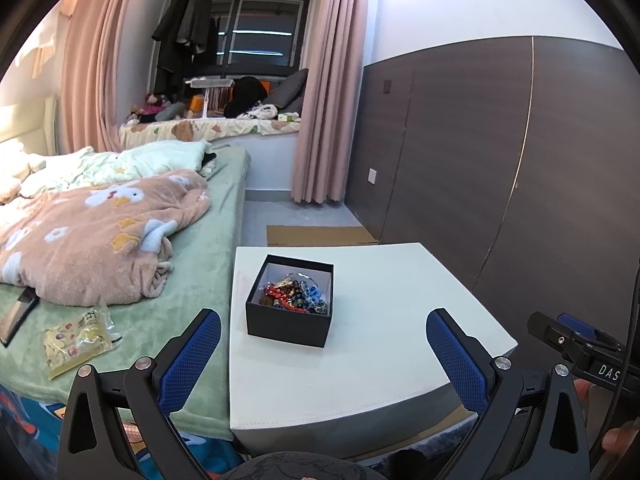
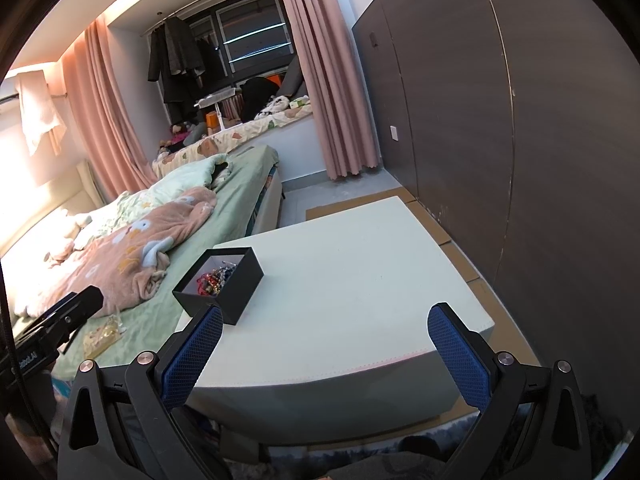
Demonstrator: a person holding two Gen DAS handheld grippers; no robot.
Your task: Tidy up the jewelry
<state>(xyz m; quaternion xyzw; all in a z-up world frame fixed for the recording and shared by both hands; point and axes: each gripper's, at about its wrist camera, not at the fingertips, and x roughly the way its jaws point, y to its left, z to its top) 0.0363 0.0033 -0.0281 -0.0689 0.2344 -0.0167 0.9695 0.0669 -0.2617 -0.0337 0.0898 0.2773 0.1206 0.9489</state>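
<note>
A tangle of colourful beaded jewelry (image 1: 295, 294) lies heaped inside an open black box (image 1: 289, 326) standing on the white table (image 1: 380, 320) beside the bed (image 1: 192, 264). Both the left gripper (image 1: 322, 354) and the right gripper (image 2: 326, 354) hover short of the table's near edge, fingers spread wide, holding nothing

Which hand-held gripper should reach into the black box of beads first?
Probably the left hand-held gripper: the black box sits centred ahead of its open fingers. For the right hand-held gripper, it lies off to the left.
</note>
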